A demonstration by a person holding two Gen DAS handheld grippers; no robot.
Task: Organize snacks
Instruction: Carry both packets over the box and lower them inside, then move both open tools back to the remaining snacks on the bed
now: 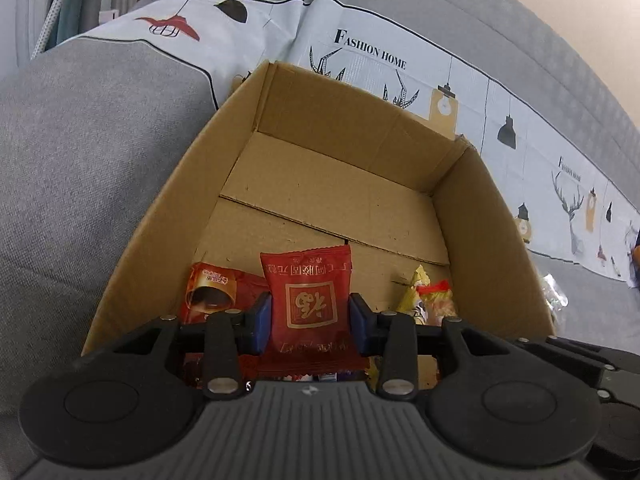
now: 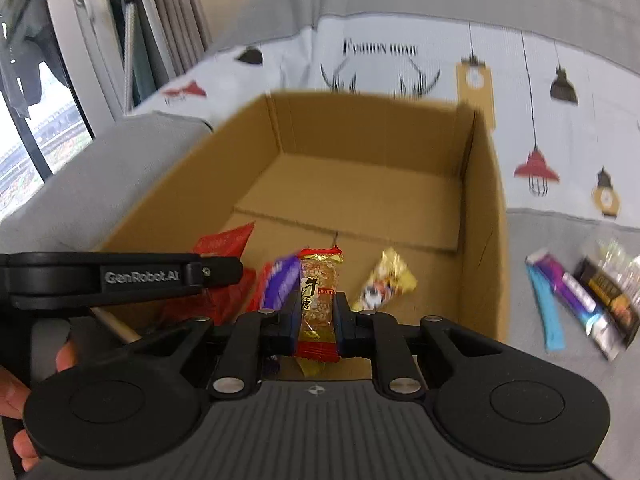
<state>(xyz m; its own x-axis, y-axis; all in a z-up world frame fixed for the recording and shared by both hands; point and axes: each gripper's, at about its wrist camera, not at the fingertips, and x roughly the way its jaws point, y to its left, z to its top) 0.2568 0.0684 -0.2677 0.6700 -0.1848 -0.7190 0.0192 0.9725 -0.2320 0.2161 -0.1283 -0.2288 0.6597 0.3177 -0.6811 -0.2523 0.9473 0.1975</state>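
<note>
An open cardboard box [image 1: 168,216] stands on a grey sofa; it also shows in the right wrist view [image 2: 486,200]. My left gripper [image 1: 310,318] is shut on a red snack packet [image 1: 310,296] held upright over the box's near end. My right gripper [image 2: 317,314] is shut on a clear peanut candy [image 2: 318,300] with red and gold ends, also over the box's near end. Inside lie another red packet [image 1: 212,292], a yellow wrapped candy [image 1: 420,292], also seen from the right wrist [image 2: 384,280], and a purple snack [image 2: 280,284].
Several snack bars lie on the sofa seat right of the box: a blue one [image 2: 546,312], a purple one [image 2: 576,296] and a dark one [image 2: 608,296]. A printed cushion cover [image 1: 360,52] backs the box. The other gripper's body [image 2: 100,276] crosses the left. A window [image 2: 32,140] is far left.
</note>
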